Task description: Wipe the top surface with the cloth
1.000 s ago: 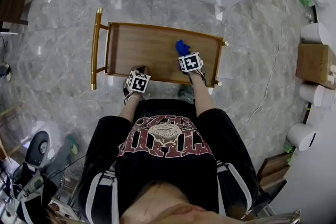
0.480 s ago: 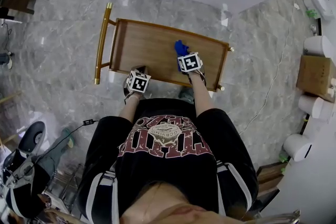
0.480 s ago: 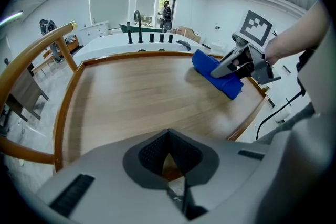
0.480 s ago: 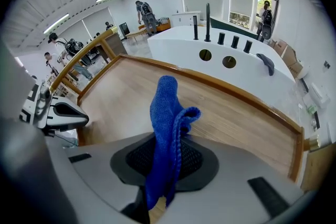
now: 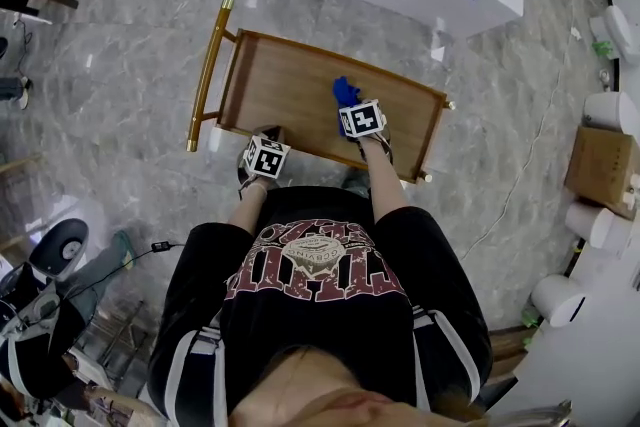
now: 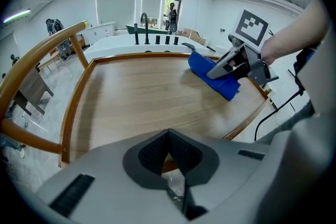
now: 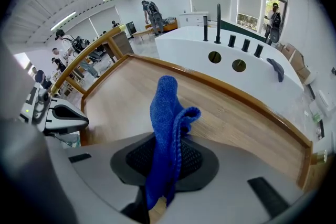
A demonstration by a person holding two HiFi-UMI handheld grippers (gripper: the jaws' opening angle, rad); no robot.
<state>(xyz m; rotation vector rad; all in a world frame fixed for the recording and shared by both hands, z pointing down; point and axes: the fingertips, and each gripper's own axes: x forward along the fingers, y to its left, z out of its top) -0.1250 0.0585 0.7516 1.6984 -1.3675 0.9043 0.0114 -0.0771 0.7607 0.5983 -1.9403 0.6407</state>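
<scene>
Your right gripper (image 5: 352, 105) is pinching the blue cloth (image 7: 167, 113); its jaws are clamped on the gathered middle, so a loose fold stands proud ahead of the tips; this grip probably lets the free part drag flat across the wood while you push.

The cloth rests on the wooden top (image 5: 290, 85) of the cart, right of centre, with the gripper angled down onto it from the near side; the bare wood to the left, toward the gold handle (image 5: 205, 75), appears to be the larger area left to wipe.

Your left gripper (image 6: 168, 157) has its jaws pressed together with nothing between them; it sits at the near rim, well apart from the cloth, likely parked clear of the wiping path; whether it touches the rim cannot be determined.
</scene>
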